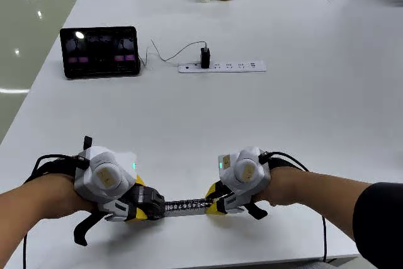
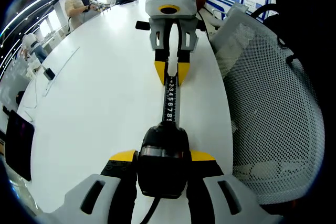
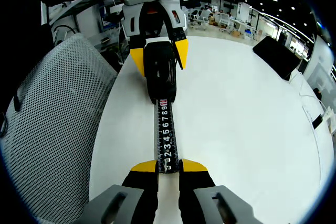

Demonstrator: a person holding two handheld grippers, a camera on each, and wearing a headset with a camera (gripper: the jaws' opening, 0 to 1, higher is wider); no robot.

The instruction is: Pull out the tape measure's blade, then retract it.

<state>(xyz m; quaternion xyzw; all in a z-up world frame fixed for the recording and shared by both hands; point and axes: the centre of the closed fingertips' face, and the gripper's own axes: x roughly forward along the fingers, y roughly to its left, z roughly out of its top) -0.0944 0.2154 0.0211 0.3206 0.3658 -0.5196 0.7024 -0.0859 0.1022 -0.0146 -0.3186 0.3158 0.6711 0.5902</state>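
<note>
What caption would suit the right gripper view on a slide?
Right gripper pinches the tape blade while the left gripper grips the black case.

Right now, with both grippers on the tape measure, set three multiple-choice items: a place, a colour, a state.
1. The tablet lies: A left of the power strip; B right of it; C on it.
2. The blade is: A yellow; B black; C red.
3. The right gripper is: A open; B shut on the blade's tip; C shut on nothing.
A: the head view shows it. B: black, white numerals. B: its jaws pinch the tip; the left gripper holds the case.
</note>
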